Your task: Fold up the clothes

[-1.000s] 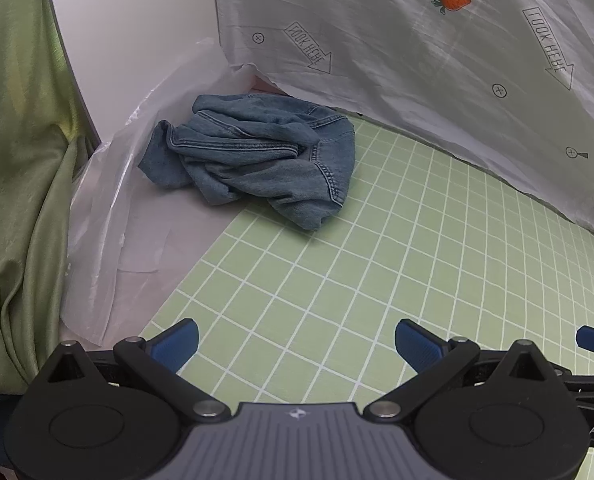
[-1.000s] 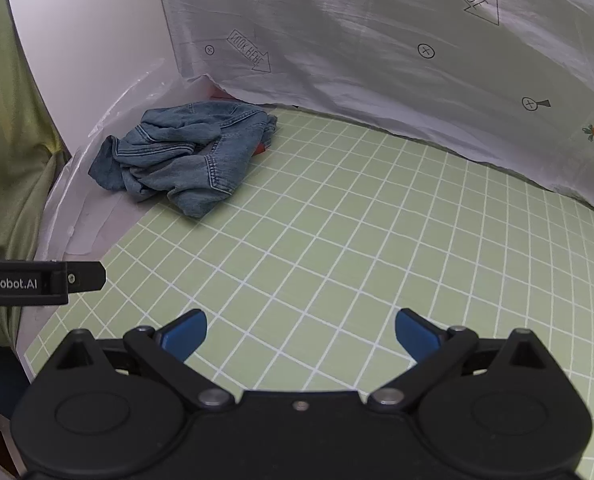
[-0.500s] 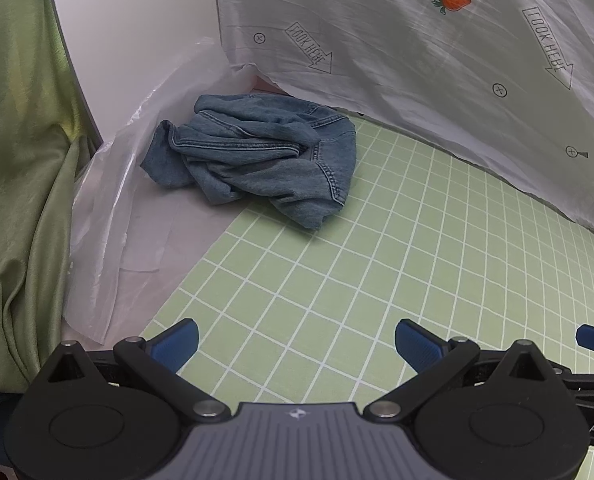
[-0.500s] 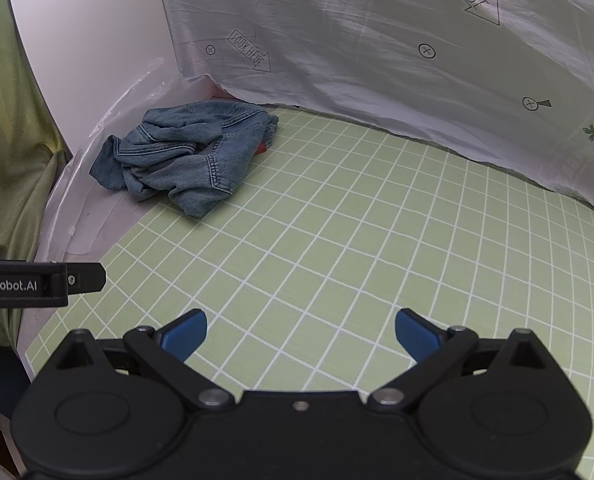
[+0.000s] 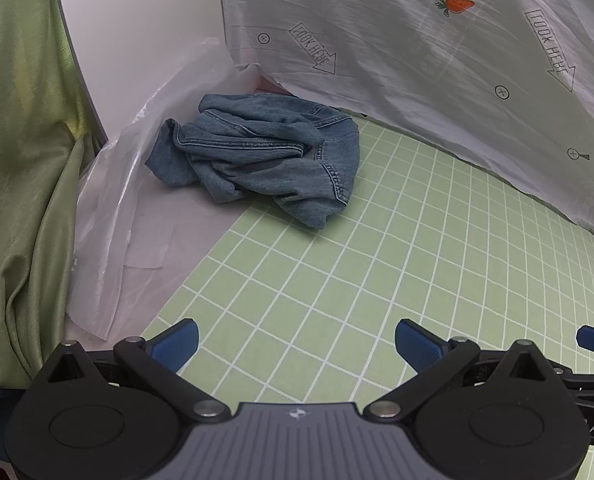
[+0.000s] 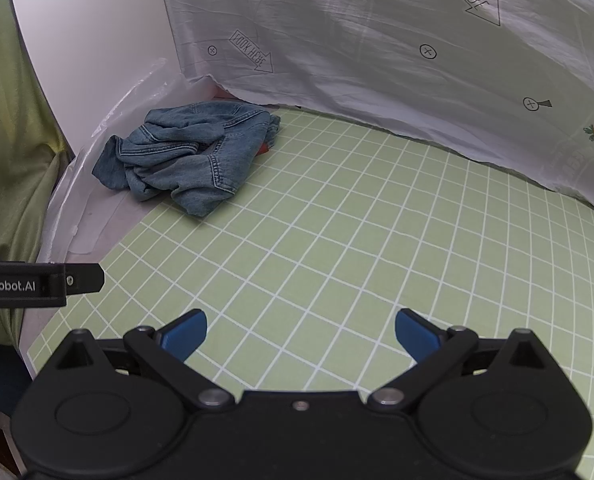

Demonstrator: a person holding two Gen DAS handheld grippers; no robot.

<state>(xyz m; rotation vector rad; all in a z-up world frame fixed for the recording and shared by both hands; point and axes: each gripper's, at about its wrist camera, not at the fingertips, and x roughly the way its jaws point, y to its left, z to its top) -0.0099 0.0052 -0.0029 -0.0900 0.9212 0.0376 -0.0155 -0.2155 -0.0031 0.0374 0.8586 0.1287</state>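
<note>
1. Sheet (image 5: 437, 80): 1 white printed cloth hangs as backdrop w/ carrots & arrows, lower edge reaching the mat's far side.
2. Mat (image 5: 377, 248): 1 green grid mat covers most of the table; bare where both grippers hover.
3. Curtain (image 5: 21, 160): 1 green drape at far left, off the work area.
4. Plastic (image 5: 109, 208): 1 clear film bunched along the left wall, beside the denim.
5. Denim (image 5: 257, 156): 1 blue garment, crumpled in a heap at the far-left corner, half on mat, half on the pale surface next to it. A bit of red peeks from under it in the right view; can't tell what. Long axis runs approx left-right across the views, seams twisted, no clear hem or collar showing.
6. Left gripper (image 5: 295, 342): fingers spread wide, nothing held. Denim lies ahead & slightly left, well apart.
7. Right gripper (image 6: 301, 332): also spread, empty. Denim (image 6: 189, 156) sits further left of it, so left looks nearer; judged best placed to reach first.
8. Count: 2 grippers, 1 garment. Folding not begun.
</note>
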